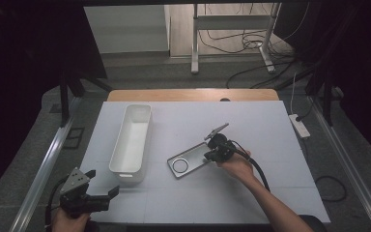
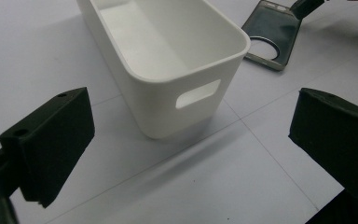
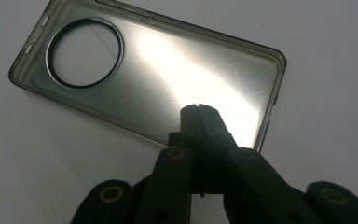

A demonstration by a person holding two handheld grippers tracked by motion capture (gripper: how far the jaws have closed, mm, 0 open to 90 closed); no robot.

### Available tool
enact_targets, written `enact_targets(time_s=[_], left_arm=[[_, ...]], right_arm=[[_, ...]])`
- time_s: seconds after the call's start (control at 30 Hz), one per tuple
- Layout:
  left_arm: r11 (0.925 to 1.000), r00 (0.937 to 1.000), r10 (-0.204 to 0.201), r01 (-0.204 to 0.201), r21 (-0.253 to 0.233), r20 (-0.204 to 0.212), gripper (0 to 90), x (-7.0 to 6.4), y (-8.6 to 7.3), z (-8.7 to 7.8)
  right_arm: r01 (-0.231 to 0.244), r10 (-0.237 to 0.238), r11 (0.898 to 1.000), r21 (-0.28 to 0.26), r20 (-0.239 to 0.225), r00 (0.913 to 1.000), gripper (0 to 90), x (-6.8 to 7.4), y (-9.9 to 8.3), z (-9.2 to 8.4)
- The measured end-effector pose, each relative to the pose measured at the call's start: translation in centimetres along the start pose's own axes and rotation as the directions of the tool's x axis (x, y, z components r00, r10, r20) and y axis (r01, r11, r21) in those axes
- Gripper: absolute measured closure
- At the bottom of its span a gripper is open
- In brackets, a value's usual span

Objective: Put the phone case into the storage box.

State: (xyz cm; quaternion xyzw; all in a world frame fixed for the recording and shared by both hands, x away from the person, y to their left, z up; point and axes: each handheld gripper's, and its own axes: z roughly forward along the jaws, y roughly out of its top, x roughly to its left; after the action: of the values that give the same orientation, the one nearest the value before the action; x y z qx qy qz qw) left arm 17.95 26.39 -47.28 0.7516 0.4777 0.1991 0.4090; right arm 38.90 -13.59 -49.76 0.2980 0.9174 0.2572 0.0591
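Observation:
A smoky translucent phone case (image 1: 186, 162) (image 3: 168, 70) with a round camera hole lies flat, inside up, on the white mat, right of centre. My right gripper (image 1: 210, 154) (image 3: 199, 112) is shut, its joined tips over the case's end opposite the hole; contact cannot be told. A long white bin (image 1: 125, 178) (image 2: 177, 107) with a handle slot stands empty left of the case (image 2: 272, 35). My left gripper (image 1: 101, 182) (image 2: 191, 121) is open at the mat's near left corner, facing the bin's near end with nothing between its jaws.
A white mat (image 1: 251, 130) covers a wooden table (image 1: 193, 94). Metal rails (image 1: 43, 164) run along both sides. A power strip (image 1: 299, 125) lies off the right edge, and cables and a stand's legs (image 1: 195, 58) are on the floor beyond.

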Motion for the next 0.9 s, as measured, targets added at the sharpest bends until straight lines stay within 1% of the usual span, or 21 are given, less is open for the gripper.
enact_targets(time_s=[0.17,0.2,0.33,0.4,0.47,0.57,0.63,0.77,0.83,0.87,0.9], left_arm=[[1.0000,1.0000,-0.003,0.003,0.000,0.003,0.8,0.0,0.0,0.0],[1.0000,1.0000,-0.003,0.003,0.000,0.003,0.8,0.0,0.0,0.0],[1.0000,1.0000,-0.005,0.005,0.000,0.004,0.8,0.1,0.0,0.0],[1.0000,1.0000,-0.005,0.005,0.000,0.003,0.8,0.1,0.0,0.0],[1.0000,1.0000,-0.005,0.005,0.001,0.003,0.8,0.1,0.0,0.0],[1.0000,1.0000,-0.006,0.006,0.001,0.002,0.9,0.1,0.0,0.0],[1.0000,1.0000,-0.006,0.006,0.001,0.002,0.9,0.1,0.0,0.0],[1.0000,1.0000,-0.007,0.007,0.003,0.003,0.9,0.0,0.0,0.0],[1.0000,1.0000,-0.005,0.005,0.003,0.001,0.9,0.0,0.0,0.1],[1.0000,1.0000,-0.005,0.005,0.003,0.001,0.9,0.0,0.0,0.1],[1.0000,1.0000,-0.005,0.005,0.003,0.001,0.9,0.0,0.0,0.1]], right_arm=[[-0.012,0.012,1.000,0.019,0.010,0.9999,90.0,-0.4,-0.3,0.4],[-0.017,0.017,1.000,0.016,0.012,0.9998,90.0,-0.4,-0.3,0.5],[-0.034,0.034,0.999,0.019,0.009,0.9994,90.0,-0.7,-0.4,0.5],[-0.037,0.037,0.999,0.029,0.008,0.9993,90.0,-0.8,-0.5,0.5],[-0.036,0.036,0.998,0.042,0.003,0.9994,90.0,-0.8,-0.6,0.5],[-0.040,0.040,0.998,0.046,-0.004,0.9992,90.0,-0.7,-0.8,0.4],[-0.033,0.033,0.998,0.051,-0.009,0.9994,90.0,-0.8,-0.9,0.3],[-0.039,0.041,0.997,0.063,-0.030,0.9987,90.0,-0.3,-1.4,0.0],[-0.024,0.026,0.998,0.065,-0.041,0.9988,90.0,-0.1,-1.6,-0.1],[-0.024,0.026,0.998,0.065,-0.041,0.9988,90.0,-0.1,-1.6,-0.1],[-0.018,0.021,0.998,0.065,-0.052,0.9984,90.0,0.2,-1.7,-0.2]])
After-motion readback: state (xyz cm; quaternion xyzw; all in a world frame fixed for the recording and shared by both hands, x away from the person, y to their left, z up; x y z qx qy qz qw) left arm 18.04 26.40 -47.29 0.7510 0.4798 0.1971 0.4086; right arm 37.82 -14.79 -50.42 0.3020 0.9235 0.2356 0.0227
